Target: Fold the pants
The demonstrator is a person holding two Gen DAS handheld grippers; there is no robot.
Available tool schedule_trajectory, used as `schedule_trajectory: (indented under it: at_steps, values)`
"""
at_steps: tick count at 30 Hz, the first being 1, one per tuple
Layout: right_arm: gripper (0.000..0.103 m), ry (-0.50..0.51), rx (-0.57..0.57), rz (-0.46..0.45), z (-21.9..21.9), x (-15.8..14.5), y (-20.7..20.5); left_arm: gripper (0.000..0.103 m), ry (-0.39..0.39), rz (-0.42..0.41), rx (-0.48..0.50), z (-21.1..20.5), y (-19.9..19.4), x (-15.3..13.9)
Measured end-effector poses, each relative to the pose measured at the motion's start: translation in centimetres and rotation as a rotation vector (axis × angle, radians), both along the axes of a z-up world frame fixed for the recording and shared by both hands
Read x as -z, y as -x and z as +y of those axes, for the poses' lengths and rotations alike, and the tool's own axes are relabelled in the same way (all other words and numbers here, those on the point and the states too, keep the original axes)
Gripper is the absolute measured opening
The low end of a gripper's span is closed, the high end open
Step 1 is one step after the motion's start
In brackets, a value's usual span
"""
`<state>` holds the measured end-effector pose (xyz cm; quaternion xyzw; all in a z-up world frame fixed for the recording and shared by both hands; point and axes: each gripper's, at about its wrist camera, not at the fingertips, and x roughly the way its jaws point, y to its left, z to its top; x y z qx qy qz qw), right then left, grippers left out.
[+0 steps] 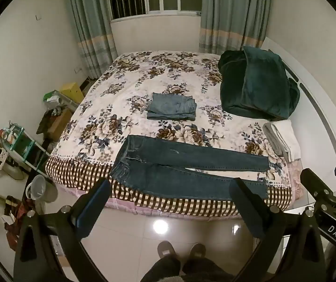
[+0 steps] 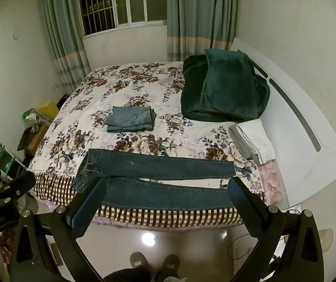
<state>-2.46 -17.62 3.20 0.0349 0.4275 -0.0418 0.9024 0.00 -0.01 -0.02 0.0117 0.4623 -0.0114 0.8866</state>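
Note:
Dark blue jeans point(image 1: 186, 166) lie spread flat along the near edge of the floral bed point(image 1: 144, 77), waist to the left, both legs stretched right. They also show in the right wrist view point(image 2: 158, 176). My left gripper point(image 1: 170, 188) is open and empty, held above the floor just short of the jeans. My right gripper point(image 2: 165, 188) is open and empty, also just before the bed edge, over the near leg. A folded lighter pair of jeans point(image 1: 171, 107) lies mid-bed, also visible in the right wrist view point(image 2: 131, 118).
A dark green blanket point(image 1: 257, 87) is heaped at the right by the white headboard point(image 1: 320, 108). Folded white and grey cloths point(image 1: 283, 138) lie below it. Clutter, a shelf point(image 1: 22, 141) and a bucket point(image 1: 38, 188) stand left of the bed. My feet point(image 1: 182, 251) are on the tiled floor.

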Motion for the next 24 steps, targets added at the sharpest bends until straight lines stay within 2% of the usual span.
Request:
schedule_trajectory:
  at_steps: [7,24]
  values:
    - [0.103,0.002,0.004,-0.001,-0.7,-0.3,0.3,0.103,0.005,-0.008,-0.008,0.5,0.1,-0.2]
    - [0.103,0.015,-0.02,0.018,1.9,0.2,0.9,0.103,-0.004,-0.002,-0.002,0.1,0.0,0.0]
